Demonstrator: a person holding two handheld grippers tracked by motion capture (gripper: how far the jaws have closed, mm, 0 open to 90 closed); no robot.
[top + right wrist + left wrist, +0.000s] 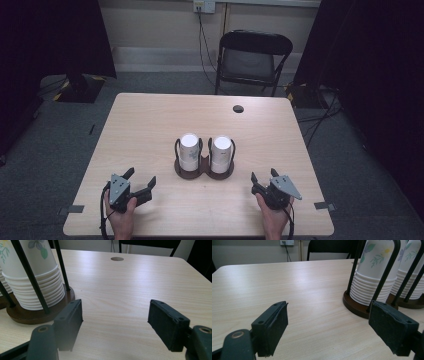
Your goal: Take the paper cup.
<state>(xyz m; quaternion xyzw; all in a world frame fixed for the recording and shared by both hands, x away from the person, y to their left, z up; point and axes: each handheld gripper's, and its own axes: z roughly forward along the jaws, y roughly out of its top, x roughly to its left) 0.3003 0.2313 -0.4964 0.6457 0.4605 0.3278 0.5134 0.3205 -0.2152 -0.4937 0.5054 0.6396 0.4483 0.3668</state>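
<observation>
A dark double cup holder [203, 170] stands at the table's middle with two upside-down stacks of white flower-printed paper cups, the left stack [189, 150] and the right stack [221, 151], each inside thin black rods. My left gripper [141, 176] rests low near the front left, open and empty, aimed toward the holder. In the left gripper view its gap [329, 317] frames bare table, with the left stack [374, 277] up at the right. My right gripper [263, 174] sits front right, also open and empty. In the right gripper view its gap [116, 315] lies right of a cup stack [32, 282].
The pale wooden table [150, 125] has a round cable hole [238, 108] near its far edge. A black folding chair [252, 60] stands behind the table. Dark curtains hang at both sides, and cables run along the floor at the right.
</observation>
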